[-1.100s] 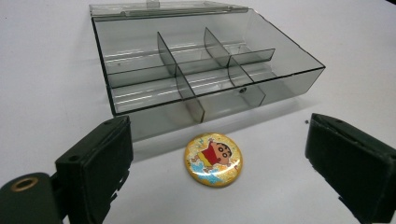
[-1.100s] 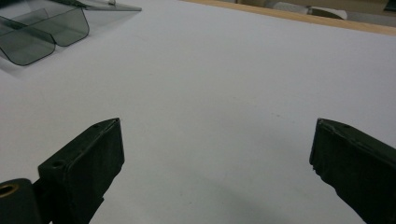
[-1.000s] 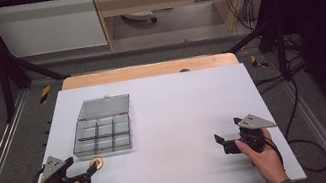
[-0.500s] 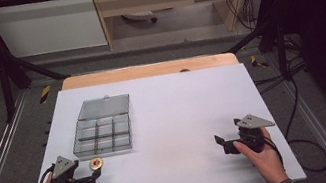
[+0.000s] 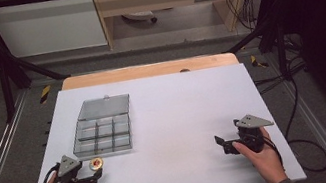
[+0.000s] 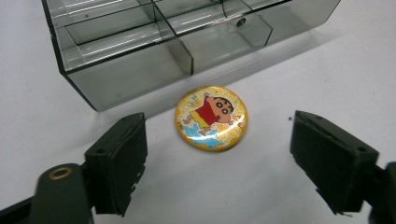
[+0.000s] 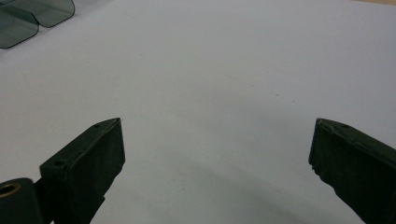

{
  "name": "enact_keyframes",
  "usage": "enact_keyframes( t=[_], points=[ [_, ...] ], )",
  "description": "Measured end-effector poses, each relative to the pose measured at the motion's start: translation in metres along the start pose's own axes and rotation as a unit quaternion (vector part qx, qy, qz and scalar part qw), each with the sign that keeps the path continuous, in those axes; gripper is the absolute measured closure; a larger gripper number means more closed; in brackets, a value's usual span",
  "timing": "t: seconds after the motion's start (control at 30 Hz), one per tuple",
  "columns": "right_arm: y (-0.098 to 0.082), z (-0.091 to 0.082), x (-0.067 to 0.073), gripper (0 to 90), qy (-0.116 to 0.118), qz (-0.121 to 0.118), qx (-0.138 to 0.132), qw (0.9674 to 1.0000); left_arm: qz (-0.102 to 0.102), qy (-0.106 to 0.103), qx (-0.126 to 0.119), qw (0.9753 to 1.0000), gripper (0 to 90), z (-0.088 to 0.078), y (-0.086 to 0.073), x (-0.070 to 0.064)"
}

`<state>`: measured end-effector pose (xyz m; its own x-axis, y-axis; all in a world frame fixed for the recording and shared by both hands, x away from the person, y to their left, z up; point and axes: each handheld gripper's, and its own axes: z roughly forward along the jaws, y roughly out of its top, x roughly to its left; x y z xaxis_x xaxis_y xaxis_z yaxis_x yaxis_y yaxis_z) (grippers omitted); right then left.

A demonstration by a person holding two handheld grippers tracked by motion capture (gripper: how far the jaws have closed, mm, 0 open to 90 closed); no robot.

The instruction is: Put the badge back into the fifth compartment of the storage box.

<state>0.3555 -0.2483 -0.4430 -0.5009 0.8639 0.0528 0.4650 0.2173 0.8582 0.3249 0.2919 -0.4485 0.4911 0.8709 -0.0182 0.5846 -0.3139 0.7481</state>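
While the left hand-held gripper [image 5: 95, 176] is held low over the white tabletop [image 5: 175, 114] with its jaws spread wide, a round badge [image 6: 211, 117] is seen lying flat, face up, between and just ahead of them, touched by neither. Being round, the badge has no long axis; its printed cartoon figure, in a red top on a glittery gold ground with blue splashes, is tilted in the left gripper view, head toward the upper right. No writing can be read on it. Just beyond the badge a smoky clear plastic box [image 5: 102, 134] is set, its lid [image 5: 103, 107] laid open on the far side; its compartments [image 6: 130, 44] are seen empty. The right hand-held gripper [image 5: 224, 144] is held near the tabletop's right front, jaws wide apart around nothing.
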Motion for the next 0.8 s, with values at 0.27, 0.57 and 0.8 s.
enact_keyframes(
  t=[0.27, 0.57, 0.8],
  points=[
    [-0.001, 0.003, -0.003, 4.5, -0.003, 0.008, 0.007, 0.9999, 0.014, -0.002, 0.004, 0.9999, 32.8, 0.008, 0.006, -0.002],
    [-0.001, 0.003, -0.002, 4.7, -0.001, 0.006, 0.011, 0.9999, 0.029, 0.007, 0.011, 0.9995, 38.2, 0.017, 0.011, -0.006],
    [-0.001, 0.004, -0.002, 4.7, -0.001, 0.004, 0.015, 0.9999, 0.025, 0.007, 0.013, 0.9996, 38.7, 0.020, 0.009, -0.002]
  ],
)
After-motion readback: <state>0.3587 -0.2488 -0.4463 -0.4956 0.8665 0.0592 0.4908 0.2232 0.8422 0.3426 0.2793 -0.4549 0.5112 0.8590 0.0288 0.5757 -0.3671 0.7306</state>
